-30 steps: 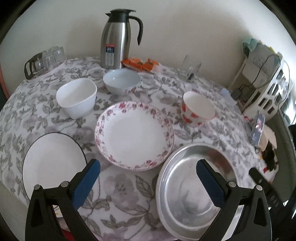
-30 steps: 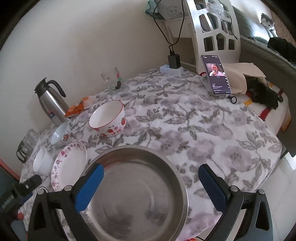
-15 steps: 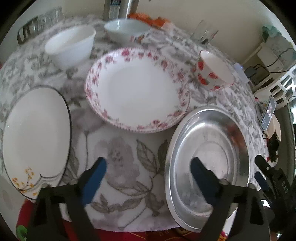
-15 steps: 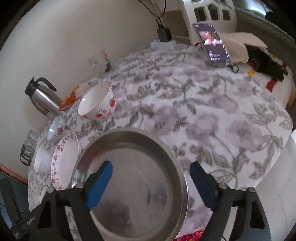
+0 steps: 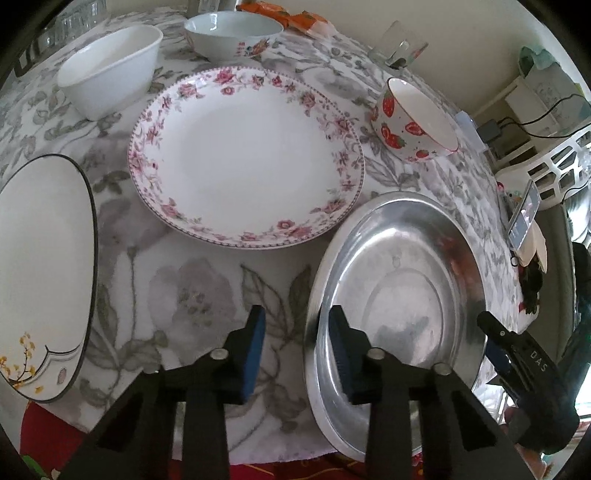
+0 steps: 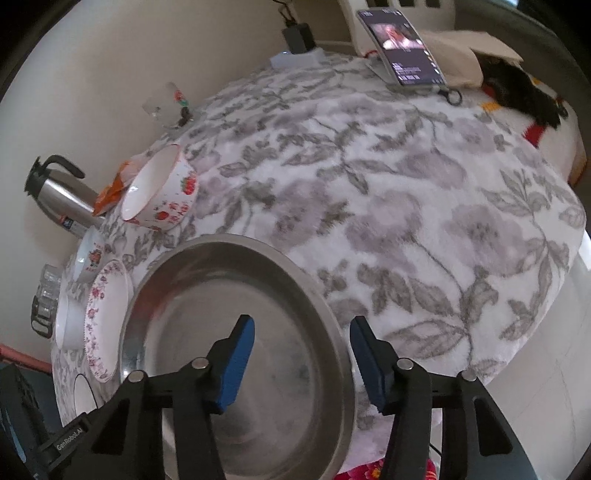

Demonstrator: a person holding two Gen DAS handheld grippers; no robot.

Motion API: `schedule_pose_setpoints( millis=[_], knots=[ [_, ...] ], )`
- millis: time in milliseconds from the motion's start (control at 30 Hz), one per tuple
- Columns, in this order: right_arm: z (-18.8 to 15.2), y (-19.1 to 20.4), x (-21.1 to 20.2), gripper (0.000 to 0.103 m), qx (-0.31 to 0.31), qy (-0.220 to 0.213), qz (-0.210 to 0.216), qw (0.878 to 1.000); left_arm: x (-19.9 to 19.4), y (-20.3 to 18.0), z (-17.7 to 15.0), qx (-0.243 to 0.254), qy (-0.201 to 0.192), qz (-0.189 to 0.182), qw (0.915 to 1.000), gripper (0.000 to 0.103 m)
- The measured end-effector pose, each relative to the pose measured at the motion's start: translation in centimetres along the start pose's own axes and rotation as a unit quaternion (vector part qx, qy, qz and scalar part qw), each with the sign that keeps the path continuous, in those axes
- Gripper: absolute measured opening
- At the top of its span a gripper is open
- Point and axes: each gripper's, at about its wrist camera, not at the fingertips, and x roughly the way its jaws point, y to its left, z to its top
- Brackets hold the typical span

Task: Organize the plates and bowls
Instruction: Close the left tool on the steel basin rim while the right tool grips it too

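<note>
A large steel plate (image 5: 399,291) lies at the table's near edge; it also shows in the right wrist view (image 6: 236,350). My left gripper (image 5: 297,354) straddles its left rim, jaws partly closed with a gap still on each side. My right gripper (image 6: 303,363) straddles its right rim the same way. A rose-rimmed plate (image 5: 243,155) lies behind it, a black-rimmed white plate (image 5: 40,273) at the left. A white bowl (image 5: 110,70), a pale blue bowl (image 5: 232,33) and a strawberry bowl (image 5: 413,118) stand further back.
A steel thermos (image 6: 62,199), orange snack packets (image 5: 284,14) and a drinking glass (image 5: 400,46) stand near the wall. A phone (image 6: 402,48) leans at the far right beside a white rack (image 5: 550,162). The floral tablecloth (image 6: 424,206) right of the steel plate is bare.
Both grippers have dropped lower and closer to the steel plate, and their jaws have narrowed from wide open to straddle its opposite rims.
</note>
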Motion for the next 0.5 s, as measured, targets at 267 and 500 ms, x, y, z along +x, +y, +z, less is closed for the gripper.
schedule_pose_setpoints(
  millis=[267,500],
  knots=[
    [0.0,-1.1,1.0,0.029,0.020,0.016,-0.005,1.000,1.1,-0.5,0.2,0.010,0.008,-0.004,0.9999,0.020],
    [-0.2,-1.5,1.8,0.024,0.030,0.031,-0.001,0.999,1.4,-0.9,0.0,0.027,0.004,-0.007,0.9996,0.010]
  ],
)
